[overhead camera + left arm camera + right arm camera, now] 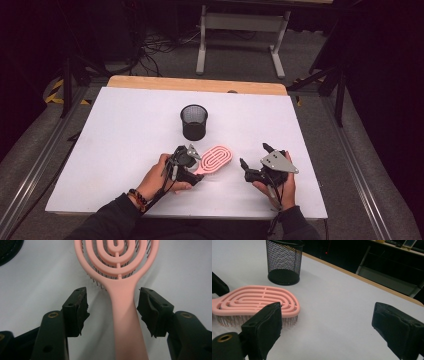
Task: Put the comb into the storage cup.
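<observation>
A pink hairbrush (217,158) with a looped open head lies bristles-down on the white table (120,150), handle toward the person. My left gripper (196,166) is open, one jaw on each side of the brush handle (125,315) with a gap on both sides. In the left gripper view, that gripper (113,302) straddles the handle just below the head. My right gripper (254,155) stands open to the right of the brush with nothing between its jaws. The right gripper view shows its own gripper (332,325), wide open over bare table, and the hairbrush (257,300) at the left.
A black mesh cup (194,121) stands upright behind the brush, also the mesh cup (284,262) in the right gripper view. A wooden strip (200,84) runs along the table's far edge. Beyond are a desk frame (240,30) and cables on the floor.
</observation>
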The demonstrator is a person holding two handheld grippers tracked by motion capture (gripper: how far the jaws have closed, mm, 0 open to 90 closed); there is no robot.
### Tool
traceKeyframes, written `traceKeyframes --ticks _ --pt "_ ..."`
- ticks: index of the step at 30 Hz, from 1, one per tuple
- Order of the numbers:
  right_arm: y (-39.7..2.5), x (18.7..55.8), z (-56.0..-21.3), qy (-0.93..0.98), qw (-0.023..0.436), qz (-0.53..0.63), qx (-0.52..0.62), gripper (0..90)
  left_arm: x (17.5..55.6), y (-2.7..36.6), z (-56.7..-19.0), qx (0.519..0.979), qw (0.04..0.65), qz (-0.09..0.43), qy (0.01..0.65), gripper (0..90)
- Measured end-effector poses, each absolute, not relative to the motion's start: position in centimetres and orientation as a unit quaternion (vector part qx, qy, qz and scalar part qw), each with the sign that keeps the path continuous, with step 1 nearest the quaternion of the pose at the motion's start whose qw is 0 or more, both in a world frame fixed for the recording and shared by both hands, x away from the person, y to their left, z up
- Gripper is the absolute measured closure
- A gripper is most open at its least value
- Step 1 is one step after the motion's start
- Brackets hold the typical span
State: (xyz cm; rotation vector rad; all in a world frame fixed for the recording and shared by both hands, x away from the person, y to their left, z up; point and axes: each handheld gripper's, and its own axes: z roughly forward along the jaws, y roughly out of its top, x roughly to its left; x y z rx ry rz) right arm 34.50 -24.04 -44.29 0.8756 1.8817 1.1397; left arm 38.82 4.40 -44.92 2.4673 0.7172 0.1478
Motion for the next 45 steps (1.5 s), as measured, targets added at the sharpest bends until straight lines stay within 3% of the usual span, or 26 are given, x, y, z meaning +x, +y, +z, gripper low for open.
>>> traceKeyframes --ticks 13,17,19,26,35,45 --pt "-24.0 34.6 -44.4 0.742 0.370 0.444 0.339 10.4 39.2 3.1 -44.9 0.939 0.237 0.064 0.241 54.1" --pt "-23.9 34.5 -44.4 0.743 0.369 0.444 0.338 10.4 39.3 3.1 -44.9 0.940 0.238 0.058 0.240 57.8" --pt "-23.9 34.5 -44.4 0.743 0.369 0.444 0.338 10.4 39.3 3.1 -44.9 0.939 0.240 0.058 0.237 65.0" --pt "-23.9 34.6 -44.4 0.745 0.366 0.444 0.337 10.4 38.7 2.9 -45.0 0.941 0.239 0.082 0.226 68.9" --pt "-24.1 34.4 -44.3 0.737 0.373 0.449 0.340 10.4 37.6 3.4 -45.3 0.932 0.264 0.129 0.212 69.3" --pt "-24.0 34.0 -43.5 0.718 0.376 0.478 0.338 10.7 36.9 6.2 -44.3 0.889 0.346 0.186 0.236 69.4"
